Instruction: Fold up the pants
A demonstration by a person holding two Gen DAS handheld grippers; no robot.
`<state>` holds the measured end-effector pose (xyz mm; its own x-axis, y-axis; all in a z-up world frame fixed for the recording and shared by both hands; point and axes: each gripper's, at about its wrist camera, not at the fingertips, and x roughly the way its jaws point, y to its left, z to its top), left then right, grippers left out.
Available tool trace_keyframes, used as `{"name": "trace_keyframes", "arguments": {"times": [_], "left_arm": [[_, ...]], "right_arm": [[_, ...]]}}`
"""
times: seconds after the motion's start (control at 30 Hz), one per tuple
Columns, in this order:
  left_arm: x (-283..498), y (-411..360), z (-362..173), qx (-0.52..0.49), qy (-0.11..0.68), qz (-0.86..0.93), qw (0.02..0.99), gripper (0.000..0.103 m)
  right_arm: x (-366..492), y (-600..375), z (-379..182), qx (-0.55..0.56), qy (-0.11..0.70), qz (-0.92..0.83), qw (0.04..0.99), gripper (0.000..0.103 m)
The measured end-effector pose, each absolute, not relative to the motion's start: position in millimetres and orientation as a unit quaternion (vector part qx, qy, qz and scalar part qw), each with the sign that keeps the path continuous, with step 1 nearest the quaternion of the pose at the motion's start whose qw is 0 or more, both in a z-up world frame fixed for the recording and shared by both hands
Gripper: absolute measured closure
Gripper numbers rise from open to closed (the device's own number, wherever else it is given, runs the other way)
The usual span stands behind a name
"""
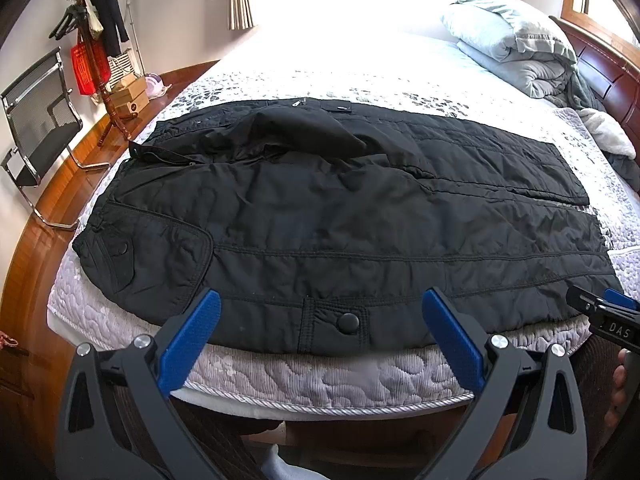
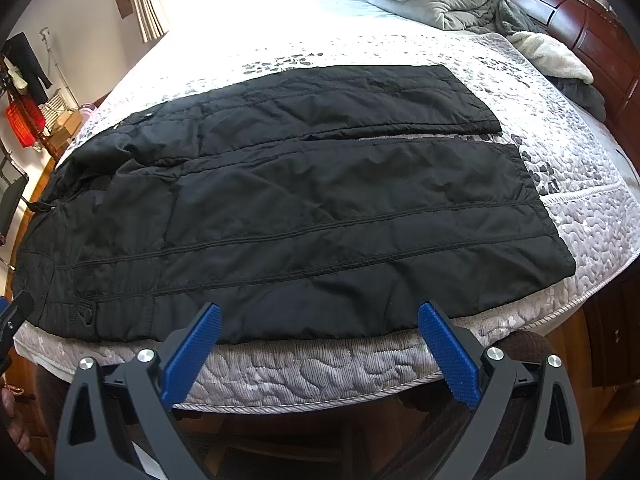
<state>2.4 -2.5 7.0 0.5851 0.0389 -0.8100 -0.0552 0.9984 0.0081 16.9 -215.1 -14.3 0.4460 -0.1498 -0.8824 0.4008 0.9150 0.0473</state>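
Observation:
Black padded pants (image 1: 320, 216) lie spread flat across the near part of the bed, waist to the left, both legs running right. Their near edge with a snap pocket (image 1: 348, 324) reaches the mattress edge. In the right wrist view the two pant legs (image 2: 320, 208) lie side by side, cuffs at the right. My left gripper (image 1: 320, 320) hovers open just before the near edge, blue pads wide apart, nothing between them. My right gripper (image 2: 320, 328) is open too, facing the near leg's hem side. The right gripper (image 1: 608, 312) also shows at the right edge of the left wrist view.
The bed (image 1: 320, 380) has a quilted grey-white cover. A folded duvet and pillow (image 1: 516, 40) lie at the far right by the wooden headboard (image 2: 580, 20). A chair (image 1: 36, 128) and coat stand (image 1: 92, 40) sit on the wooden floor at left.

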Motion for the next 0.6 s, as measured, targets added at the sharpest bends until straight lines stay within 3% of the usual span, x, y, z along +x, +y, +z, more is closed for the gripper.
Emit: {"name": "trace_keyframes", "arguments": {"times": [0.6], "left_arm": [[4.4, -3.1, 7.9, -0.007, 0.455, 0.026, 0.89, 0.003]], "right_arm": [[19.6, -216.7, -15.8, 0.127, 0.502, -0.164, 0.84, 0.004]]}}
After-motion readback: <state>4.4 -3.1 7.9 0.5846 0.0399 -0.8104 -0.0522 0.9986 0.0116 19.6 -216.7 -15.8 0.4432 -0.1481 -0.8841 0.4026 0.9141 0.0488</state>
